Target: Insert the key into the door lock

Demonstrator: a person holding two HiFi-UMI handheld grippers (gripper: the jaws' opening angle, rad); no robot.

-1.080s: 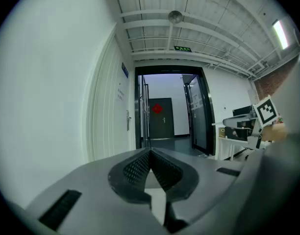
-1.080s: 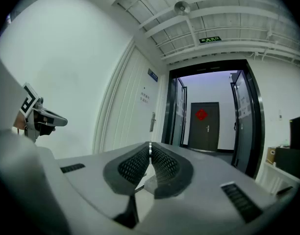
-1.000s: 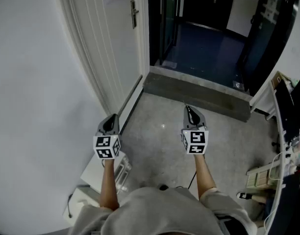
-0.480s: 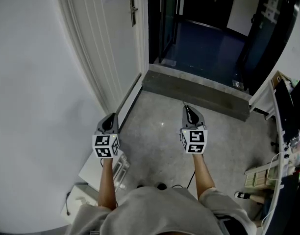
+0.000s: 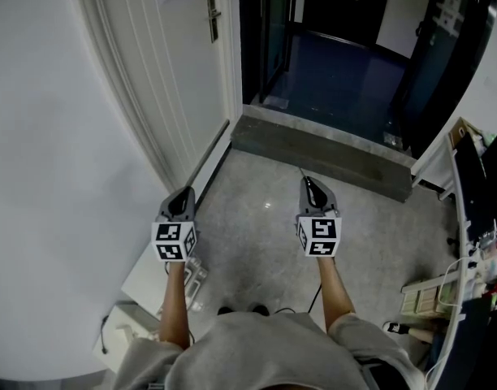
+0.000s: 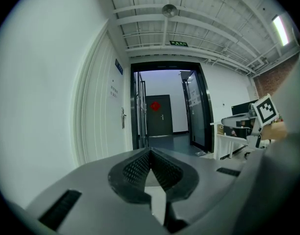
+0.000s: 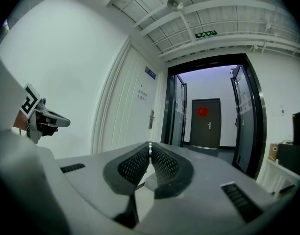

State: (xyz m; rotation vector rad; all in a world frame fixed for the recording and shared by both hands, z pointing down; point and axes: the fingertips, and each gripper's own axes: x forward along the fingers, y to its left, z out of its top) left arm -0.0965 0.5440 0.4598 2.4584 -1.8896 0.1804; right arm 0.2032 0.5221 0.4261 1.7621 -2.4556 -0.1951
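Note:
A white door [image 5: 171, 63] stands open along the left wall, with its dark lock plate and handle [image 5: 211, 18] far ahead of both grippers. The lock plate also shows in the left gripper view [image 6: 123, 119] and in the right gripper view [image 7: 151, 119]. My right gripper [image 5: 307, 182] is shut on a thin metal key [image 7: 150, 145], seen edge-on, whose tip pokes out ahead of the jaws [image 5: 302, 172]. To the left, close to the door's bottom edge, my left gripper [image 5: 183, 195] has its jaws closed together with nothing between them. Both grippers point level toward the doorway.
A grey threshold step [image 5: 321, 157] lies across the dark doorway, with a corridor and a far door bearing a red ornament [image 7: 203, 111] beyond. A desk with clutter [image 5: 476, 242] stands at the right. White boxes [image 5: 127, 331] sit on the floor by the left wall.
Both grippers and the person have moved forward toward the doorway. In the head view the door's lock plate has shifted left. Neither gripper's jaws have changed.

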